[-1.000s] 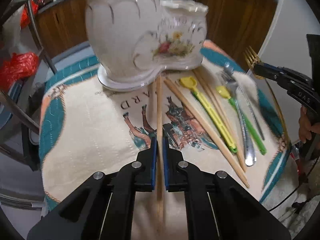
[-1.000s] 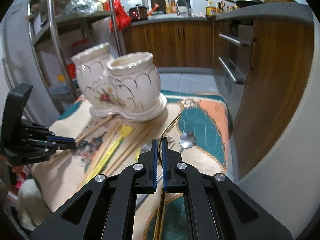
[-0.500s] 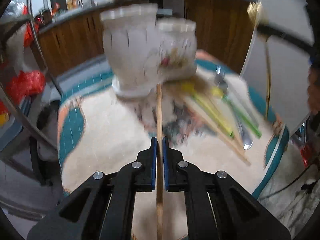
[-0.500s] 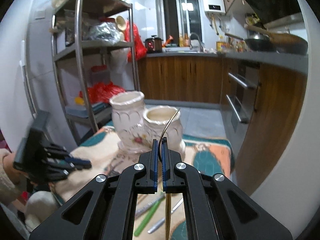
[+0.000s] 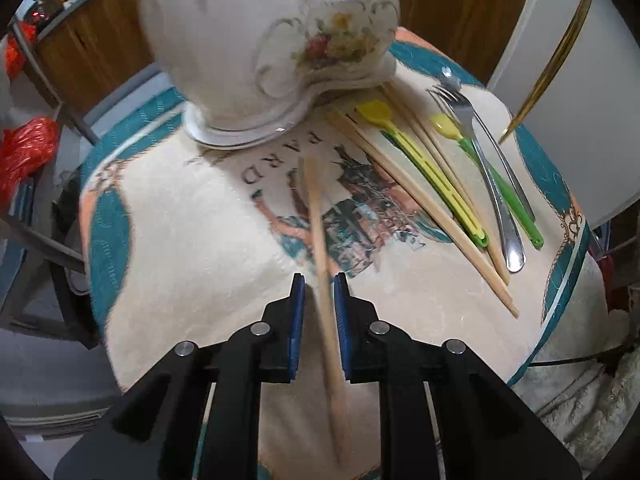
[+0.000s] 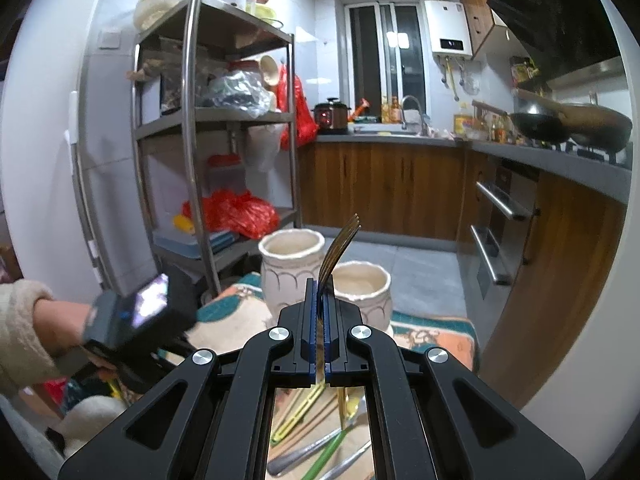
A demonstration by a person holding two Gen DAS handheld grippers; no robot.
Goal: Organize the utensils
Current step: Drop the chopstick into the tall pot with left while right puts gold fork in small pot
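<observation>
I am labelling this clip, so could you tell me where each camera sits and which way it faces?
Left wrist: on the left gripper, angled down at the cloth-covered table; its open jaws flank a chopstick.
Right wrist: on the right gripper, facing level across the kitchen, shut on a gold fork; the person's left hand shows.
Shared: the ceramic holder and the fork.

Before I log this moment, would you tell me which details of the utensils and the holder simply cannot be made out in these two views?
- Chopstick in the left gripper: motion-blurred in the left wrist view; contact with the pads is unclear.
- Ceramic holder: its rims are cut off by that view's top edge.
- Gold fork: in the right wrist view the right gripper hides its handle.
- Holder interiors: contents not visible from this angle.
</observation>
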